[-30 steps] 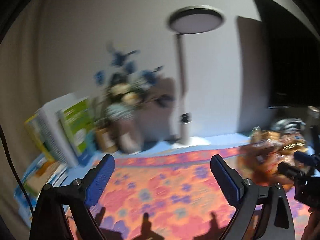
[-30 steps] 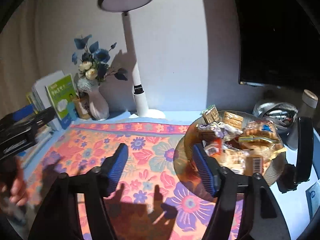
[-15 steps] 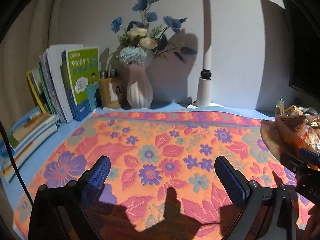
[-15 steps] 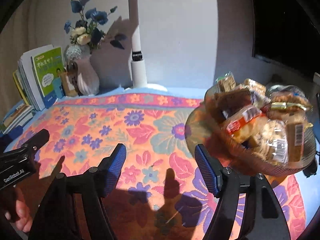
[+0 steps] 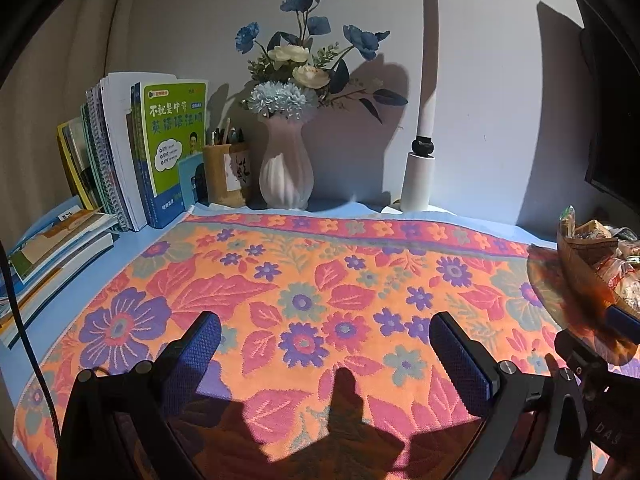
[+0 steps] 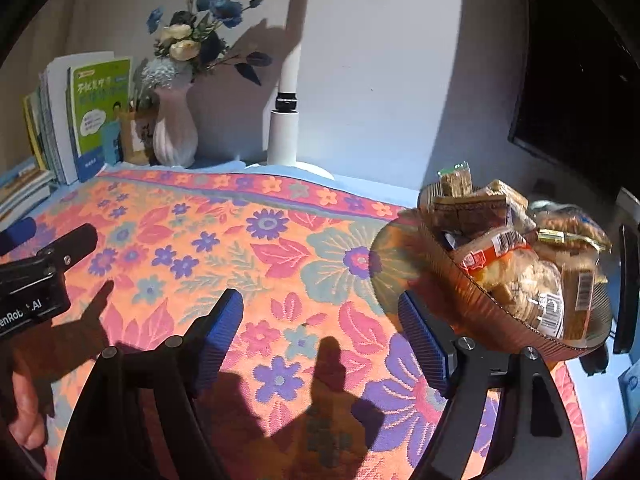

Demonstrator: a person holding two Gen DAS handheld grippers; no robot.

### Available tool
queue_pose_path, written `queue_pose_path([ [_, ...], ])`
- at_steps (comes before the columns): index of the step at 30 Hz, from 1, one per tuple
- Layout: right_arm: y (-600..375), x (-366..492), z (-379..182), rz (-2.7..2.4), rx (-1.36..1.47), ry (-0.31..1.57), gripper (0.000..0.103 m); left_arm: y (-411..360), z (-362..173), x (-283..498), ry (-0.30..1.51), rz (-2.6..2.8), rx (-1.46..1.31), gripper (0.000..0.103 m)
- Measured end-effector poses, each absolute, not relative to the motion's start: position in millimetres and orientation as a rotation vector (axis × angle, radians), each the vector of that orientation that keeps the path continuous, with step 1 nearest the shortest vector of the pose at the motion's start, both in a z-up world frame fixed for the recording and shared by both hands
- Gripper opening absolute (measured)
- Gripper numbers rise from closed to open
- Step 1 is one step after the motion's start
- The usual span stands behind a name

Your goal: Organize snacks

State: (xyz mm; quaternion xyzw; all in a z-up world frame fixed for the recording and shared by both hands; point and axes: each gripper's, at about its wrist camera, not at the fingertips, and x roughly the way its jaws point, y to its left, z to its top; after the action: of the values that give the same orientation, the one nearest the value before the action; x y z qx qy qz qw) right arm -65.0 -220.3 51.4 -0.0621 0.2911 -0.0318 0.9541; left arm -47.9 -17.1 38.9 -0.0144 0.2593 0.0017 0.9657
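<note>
An amber ribbed bowl [image 6: 460, 280] heaped with several wrapped snacks [image 6: 516, 256] stands on the right of a floral cloth [image 6: 248, 248]. My right gripper [image 6: 324, 328] is open and empty, low over the cloth just left of the bowl. My left gripper [image 5: 324, 344] is open and empty over the middle of the cloth [image 5: 304, 280]. The bowl shows at the far right of the left wrist view [image 5: 576, 256]. The left gripper's body shows at the left edge of the right wrist view [image 6: 36, 280].
At the back stand upright books [image 5: 160, 148], a pen holder [image 5: 226, 174], a pink vase of flowers [image 5: 286, 172] and a white desk lamp [image 5: 420, 176]. Flat books [image 5: 52, 244] lie at left. A dark monitor [image 6: 580, 80] is at the back right.
Both grippers have tilted down and moved closer to the cloth. The right one now sits nearer the bowl. Both stay open.
</note>
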Motion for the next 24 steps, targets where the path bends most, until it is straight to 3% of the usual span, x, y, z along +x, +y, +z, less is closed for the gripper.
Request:
queue_pose_path([
  [4,-222.0,-64.4,51.5,-0.064,-0.118,0.594,0.085,-16.8,39.2,-48.1,0.522,0.009,-0.028,0.103],
  [24,-223.6,-62.5,50.1,-0.063,-0.114,0.607,0.087,-16.2,37.3,-44.8,0.547,0.004,-0.035,0.103],
])
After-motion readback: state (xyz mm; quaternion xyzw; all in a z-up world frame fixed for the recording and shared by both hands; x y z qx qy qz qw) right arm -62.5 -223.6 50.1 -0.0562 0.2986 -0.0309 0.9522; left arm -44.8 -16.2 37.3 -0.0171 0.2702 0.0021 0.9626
